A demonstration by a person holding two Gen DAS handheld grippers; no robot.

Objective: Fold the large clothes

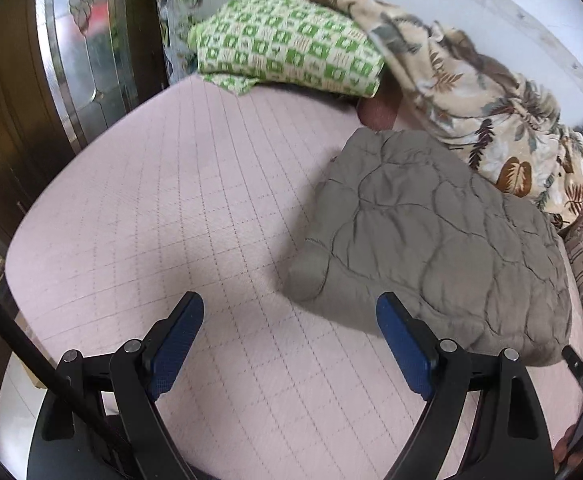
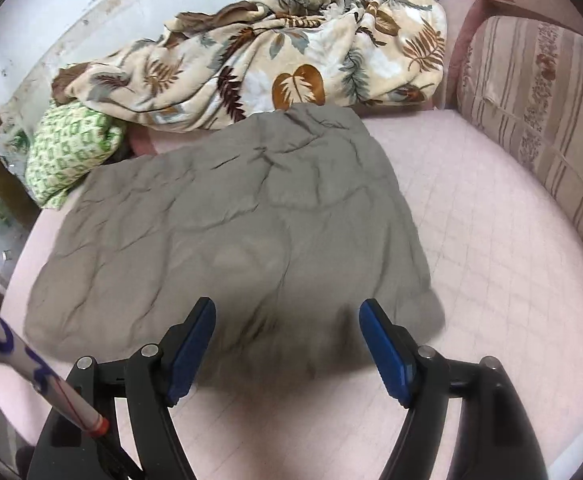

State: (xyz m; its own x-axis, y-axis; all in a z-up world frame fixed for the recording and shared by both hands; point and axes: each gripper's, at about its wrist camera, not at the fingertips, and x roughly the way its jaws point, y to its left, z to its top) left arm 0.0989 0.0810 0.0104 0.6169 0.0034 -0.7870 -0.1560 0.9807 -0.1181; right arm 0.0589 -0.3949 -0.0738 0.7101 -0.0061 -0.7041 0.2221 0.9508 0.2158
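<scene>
Left gripper [image 1: 289, 312], nearest the lens: two black hinged arms ending in flat, blue, fine-textured pads, spread wide over bare mattress, nothing between them. Right gripper [image 2: 287, 316]: same build, jaws wide apart and empty, hovering at the near edge of the folded garment.

Mattress [image 1: 171, 208]: pale pink cover, matte, quilted in a faint square grid, with a rounded left edge.

Quilted grey-olive garment [image 2: 235, 236]: puffy padded fabric with irregular wavy stitch lines, folded into a thick, roughly rectangular bundle with soft rounded corners. It lies flat toward the middle of the mattress, its far edge touching the leaf-print blanket.

Leaf-print blanket [image 2: 259, 60]: plush cream fleece with brown and grey-blue leaves, crumpled in a long heap along the far edge against the white wall.

Green-and-white checked cloth [image 1: 287, 48]: woven block pattern, folded into a pillow-like stack at the far left corner.

Striped cushion [image 2: 539, 96]: beige-pink floral-banded upholstery along the right edge.
</scene>
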